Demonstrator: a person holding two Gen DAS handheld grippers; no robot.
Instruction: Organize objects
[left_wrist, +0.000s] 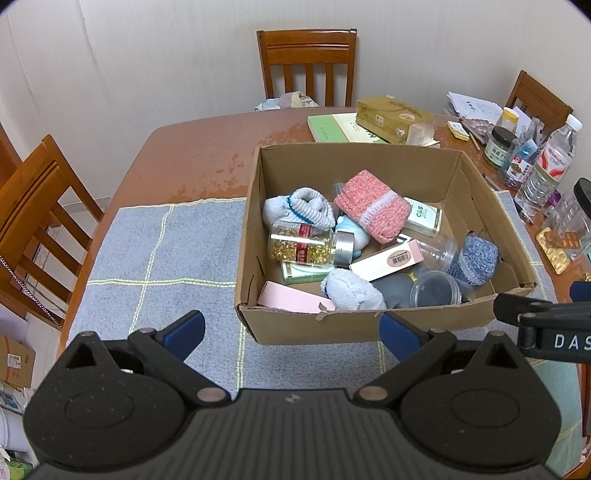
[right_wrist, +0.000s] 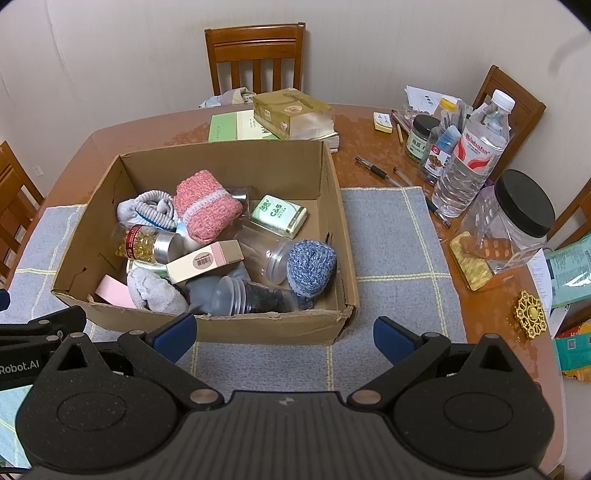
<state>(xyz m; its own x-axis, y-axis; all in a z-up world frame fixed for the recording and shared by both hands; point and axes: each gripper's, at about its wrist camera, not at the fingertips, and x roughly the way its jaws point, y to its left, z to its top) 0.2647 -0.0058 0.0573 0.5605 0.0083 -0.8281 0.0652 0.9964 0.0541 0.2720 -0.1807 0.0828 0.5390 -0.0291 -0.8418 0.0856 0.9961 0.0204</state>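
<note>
An open cardboard box (left_wrist: 362, 325) (right_wrist: 229, 325) stands on a grey checked mat (left_wrist: 155, 258) (right_wrist: 391, 236). Inside lie a pink knitted sock roll (left_wrist: 371, 206) (right_wrist: 207, 206), a blue knitted roll (left_wrist: 476, 258) (right_wrist: 310, 266), grey sock rolls (left_wrist: 351, 291), a bottle of golden capsules (left_wrist: 303, 245) (right_wrist: 147, 245), a pink-white carton (left_wrist: 388, 258) (right_wrist: 205, 260), a green-white pack (left_wrist: 423, 216) (right_wrist: 279, 216) and clear jars (right_wrist: 266, 251). My left gripper (left_wrist: 291, 332) hovers open before the box's near wall. My right gripper (right_wrist: 284, 334) is open too, near the box's right front corner.
The brown wooden table (left_wrist: 199, 155) carries books and a tan box (right_wrist: 291, 110) at the back. On the right stand a water bottle (right_wrist: 469, 155), jars, pens (right_wrist: 376, 171), a black-lidded clear jar (right_wrist: 509, 229) and a gold ornament (right_wrist: 532, 319). Wooden chairs (left_wrist: 308, 66) surround the table.
</note>
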